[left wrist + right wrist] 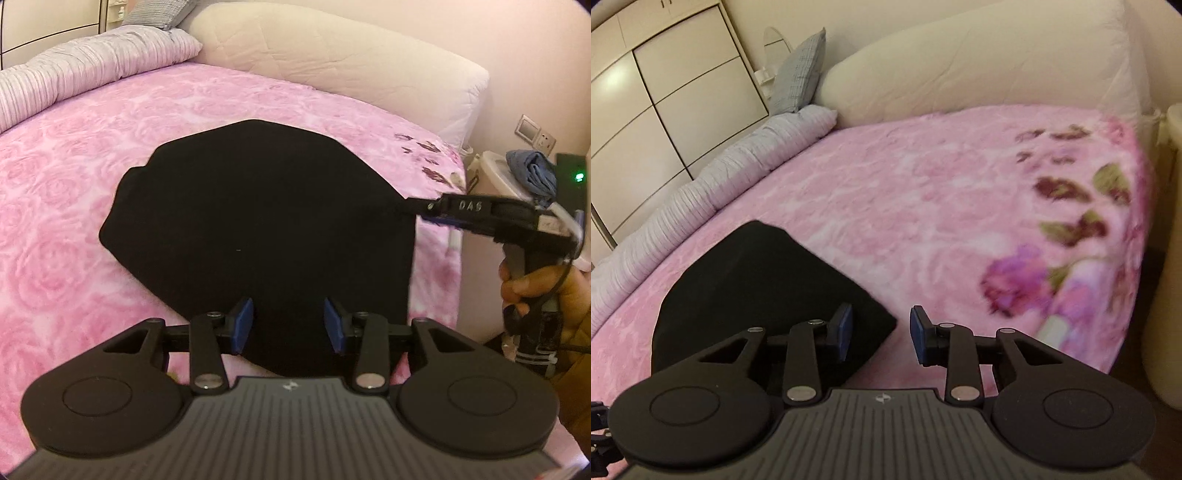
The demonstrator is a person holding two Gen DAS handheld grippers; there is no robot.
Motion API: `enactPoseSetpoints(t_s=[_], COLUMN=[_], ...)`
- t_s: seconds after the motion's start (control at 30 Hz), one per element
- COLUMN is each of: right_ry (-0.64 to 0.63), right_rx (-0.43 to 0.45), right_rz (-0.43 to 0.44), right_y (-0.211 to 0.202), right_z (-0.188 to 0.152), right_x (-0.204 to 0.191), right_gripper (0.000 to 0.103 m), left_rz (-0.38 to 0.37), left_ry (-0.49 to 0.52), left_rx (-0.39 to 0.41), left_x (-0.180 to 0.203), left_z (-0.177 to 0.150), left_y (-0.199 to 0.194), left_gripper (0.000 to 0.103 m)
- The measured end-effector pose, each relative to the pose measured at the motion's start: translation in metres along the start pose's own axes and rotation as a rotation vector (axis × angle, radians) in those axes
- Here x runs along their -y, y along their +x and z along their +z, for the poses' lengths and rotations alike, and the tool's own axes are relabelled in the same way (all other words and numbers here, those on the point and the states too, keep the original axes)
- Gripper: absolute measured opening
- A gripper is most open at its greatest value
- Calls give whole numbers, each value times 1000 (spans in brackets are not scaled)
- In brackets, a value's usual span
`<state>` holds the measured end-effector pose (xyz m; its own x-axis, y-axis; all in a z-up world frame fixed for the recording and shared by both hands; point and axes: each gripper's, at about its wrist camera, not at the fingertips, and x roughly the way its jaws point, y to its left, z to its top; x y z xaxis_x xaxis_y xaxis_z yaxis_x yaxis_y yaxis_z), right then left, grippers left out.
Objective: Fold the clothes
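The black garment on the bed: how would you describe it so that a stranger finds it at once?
Look at the bed with the pink rose-patterned blanket. Near its front edge, between the two grippers, lies the black garment, folded flat. It is the only dark, plain thing there; the striped quilt and cream headboard are pale.

Left gripper (pixel 289 325) jaws apart; right gripper (pixel 881 334) jaws apart, hand-held.
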<state>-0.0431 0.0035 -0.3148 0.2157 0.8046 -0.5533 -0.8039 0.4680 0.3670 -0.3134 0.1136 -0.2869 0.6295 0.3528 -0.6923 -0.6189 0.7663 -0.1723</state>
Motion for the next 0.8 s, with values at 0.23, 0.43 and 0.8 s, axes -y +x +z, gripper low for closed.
enactPoseSetpoints(t_s=[0.23, 0.43, 0.8], right_ry=[-192, -163, -167], right_rx=[-1, -97, -208], right_rz=[101, 60, 30], right_y=[-21, -13, -22], right_z=[-18, -32, -41], right_x=[-33, -18, -27], right_gripper=[31, 32, 32], left_rz=[-67, -24, 19], left_ry=[46, 81, 48], left_rx=[-9, -16, -53], left_x=[31, 41, 42], left_z=[-14, -24, -23], left_y=[-4, -2, -9], left_gripper=[36, 37, 37])
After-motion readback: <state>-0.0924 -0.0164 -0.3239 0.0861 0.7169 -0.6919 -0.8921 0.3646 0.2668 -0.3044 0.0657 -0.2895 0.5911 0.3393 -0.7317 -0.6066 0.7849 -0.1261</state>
